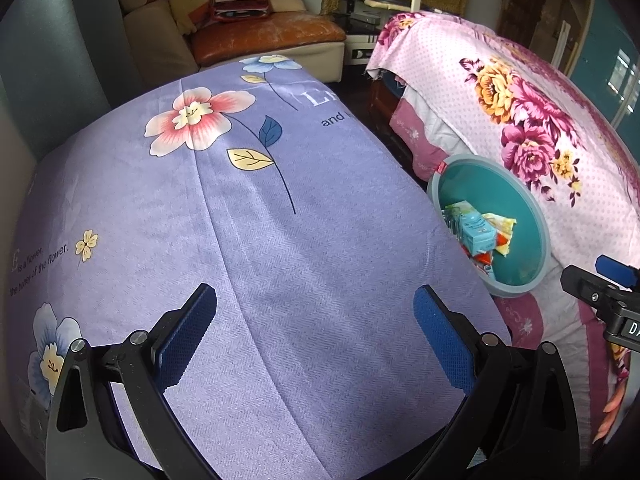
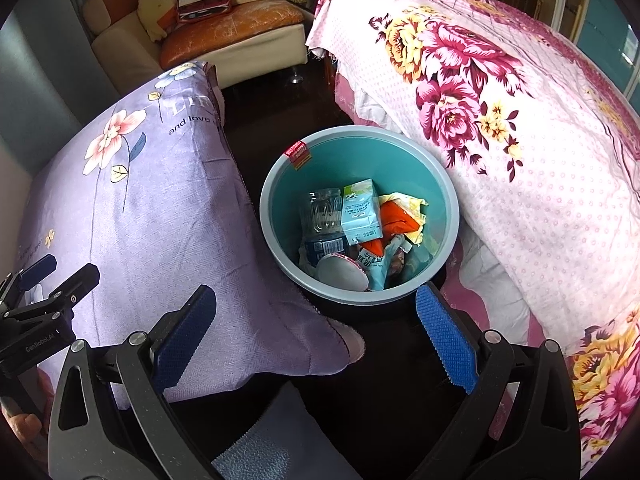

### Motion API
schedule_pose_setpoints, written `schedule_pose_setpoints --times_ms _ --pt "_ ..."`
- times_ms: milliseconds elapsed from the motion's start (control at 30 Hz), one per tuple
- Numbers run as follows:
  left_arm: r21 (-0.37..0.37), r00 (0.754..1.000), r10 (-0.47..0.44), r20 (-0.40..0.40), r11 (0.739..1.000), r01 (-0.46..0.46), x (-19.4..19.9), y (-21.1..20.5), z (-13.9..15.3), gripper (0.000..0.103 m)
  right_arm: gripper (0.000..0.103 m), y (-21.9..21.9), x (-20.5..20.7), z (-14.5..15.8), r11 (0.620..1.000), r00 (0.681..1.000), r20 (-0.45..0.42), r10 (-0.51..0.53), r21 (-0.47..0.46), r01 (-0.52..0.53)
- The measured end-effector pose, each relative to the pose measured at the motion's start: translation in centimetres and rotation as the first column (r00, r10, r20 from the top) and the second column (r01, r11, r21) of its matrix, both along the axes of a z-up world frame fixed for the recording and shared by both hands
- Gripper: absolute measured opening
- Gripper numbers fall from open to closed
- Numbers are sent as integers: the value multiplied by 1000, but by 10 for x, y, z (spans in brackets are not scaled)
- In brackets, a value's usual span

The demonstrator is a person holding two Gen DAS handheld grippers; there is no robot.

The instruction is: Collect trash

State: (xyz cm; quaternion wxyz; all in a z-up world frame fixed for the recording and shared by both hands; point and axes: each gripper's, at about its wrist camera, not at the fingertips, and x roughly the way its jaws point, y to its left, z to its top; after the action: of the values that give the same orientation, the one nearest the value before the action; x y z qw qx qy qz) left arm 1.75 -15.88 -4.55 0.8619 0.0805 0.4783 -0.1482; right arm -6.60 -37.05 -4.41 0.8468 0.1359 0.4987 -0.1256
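Hovering over the purple cloth, the left gripper gapes wide, empty. The right gripper, likewise spread, overlooks the bin holding a carton, bottle and, seemingly, wrappers.

Both views are evenly lit by soft daylight. The pink bedspread is brightest, near overexposure. Soft shadows cross the purple cover; the floor is dark. Focus is sharp. Fisheye distortion bends the edges, and the corners vignette to black.
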Motion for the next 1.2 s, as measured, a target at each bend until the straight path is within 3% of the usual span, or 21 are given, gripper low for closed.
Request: schedule_pose_setpoints --times_ms 1200 --pt "24 1000 13 -24 1000 -12 3 6 -14 99 96 5 7 -19 1000 999 -43 11 8 -11"
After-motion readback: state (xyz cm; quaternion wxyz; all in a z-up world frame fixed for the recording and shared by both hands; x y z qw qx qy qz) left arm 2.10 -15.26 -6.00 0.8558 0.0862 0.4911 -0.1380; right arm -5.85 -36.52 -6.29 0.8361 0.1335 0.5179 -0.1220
